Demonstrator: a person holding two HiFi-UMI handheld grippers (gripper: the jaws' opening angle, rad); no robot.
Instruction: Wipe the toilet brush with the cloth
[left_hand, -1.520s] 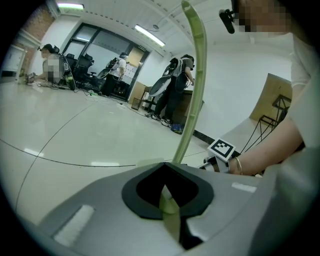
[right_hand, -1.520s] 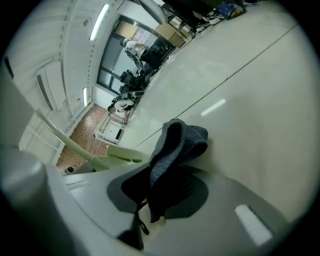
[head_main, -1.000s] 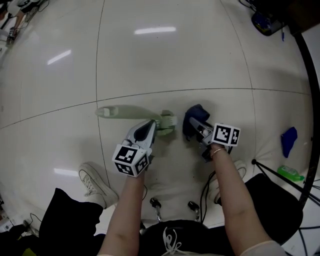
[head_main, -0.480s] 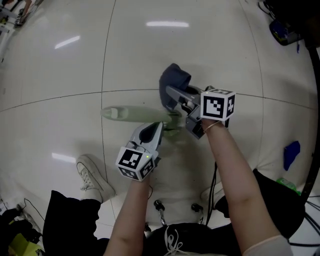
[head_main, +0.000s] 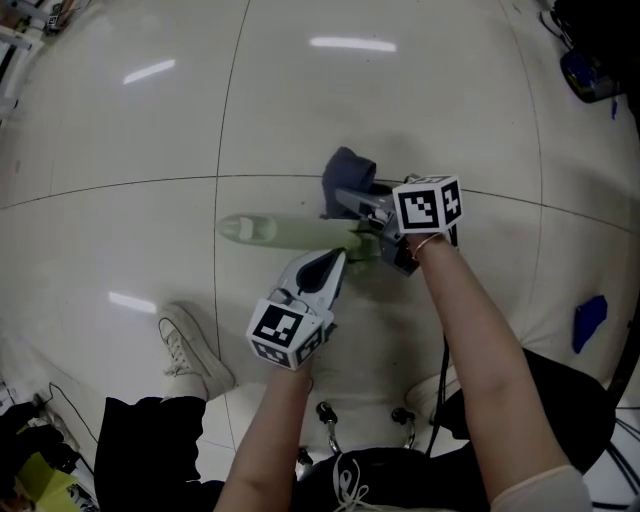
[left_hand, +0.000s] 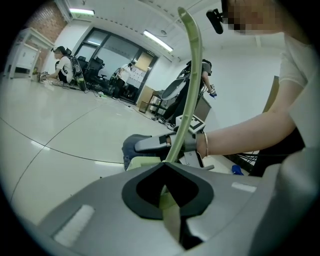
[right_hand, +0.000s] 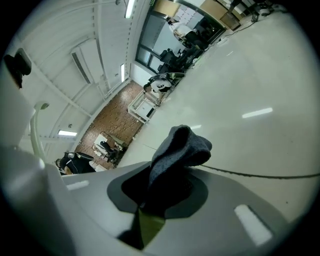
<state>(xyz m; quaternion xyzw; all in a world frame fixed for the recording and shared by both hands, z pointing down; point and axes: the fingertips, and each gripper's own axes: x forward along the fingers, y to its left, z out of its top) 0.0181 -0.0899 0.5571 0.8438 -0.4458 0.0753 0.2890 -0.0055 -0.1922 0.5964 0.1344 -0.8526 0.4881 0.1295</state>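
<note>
While left tongs (head_main: 338, 264) clamp the toilet brush (head_main: 285, 233) and right tongs (head_main: 352, 201) pinch the cloth (head_main: 347, 168), better press cloth on and drag steadily along its length

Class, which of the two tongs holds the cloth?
The right tongs: they clamp the dark blue cloth, while the left tongs grip the green brush.
</note>
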